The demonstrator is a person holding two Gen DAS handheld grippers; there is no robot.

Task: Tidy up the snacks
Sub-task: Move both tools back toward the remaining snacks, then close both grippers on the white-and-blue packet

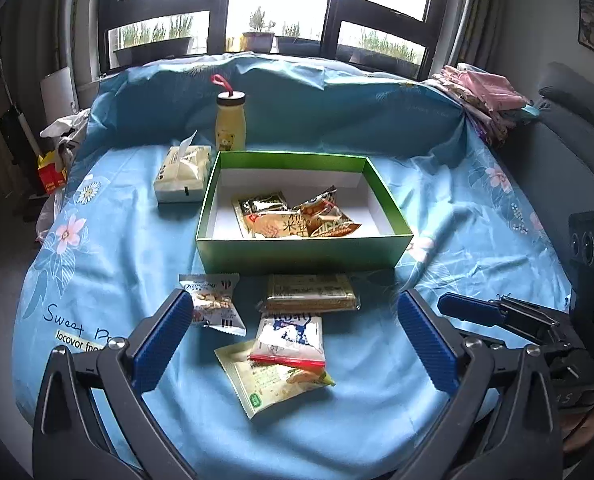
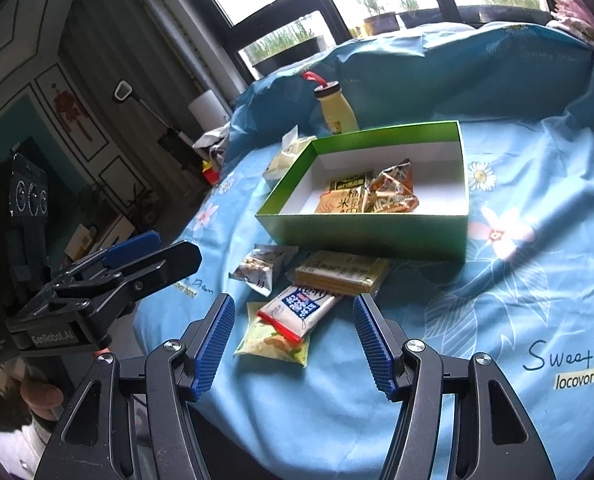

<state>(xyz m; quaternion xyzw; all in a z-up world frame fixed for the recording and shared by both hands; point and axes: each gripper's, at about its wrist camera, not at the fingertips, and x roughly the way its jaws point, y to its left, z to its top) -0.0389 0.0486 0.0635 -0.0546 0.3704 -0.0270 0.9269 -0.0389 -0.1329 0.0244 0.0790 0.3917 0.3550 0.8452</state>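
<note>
A green box [image 1: 305, 248] sits on the blue floral cloth and holds several snack packets [image 1: 293, 216]. In front of it lie a white nut packet [image 1: 213, 304], a tan cracker pack [image 1: 311, 294], a white-and-blue packet with a red edge [image 1: 289, 338] and, partly under that, a yellow-green packet [image 1: 269, 380]. My left gripper [image 1: 293, 298] hovers open above these loose packets. My right gripper [image 2: 293, 300] is open too, over the white-and-blue packet [image 2: 301, 308] and the yellow-green packet [image 2: 273, 344], pressing on neither. Each gripper shows at the edge of the other's view.
A tissue pack [image 1: 183, 174] and a yellow bottle with a red loop [image 1: 230, 120] stand behind the box at its left. Folded cloths [image 1: 485, 96] lie at the back right. A red carton [image 1: 51, 174] and bags sit off the left edge. Windows are behind.
</note>
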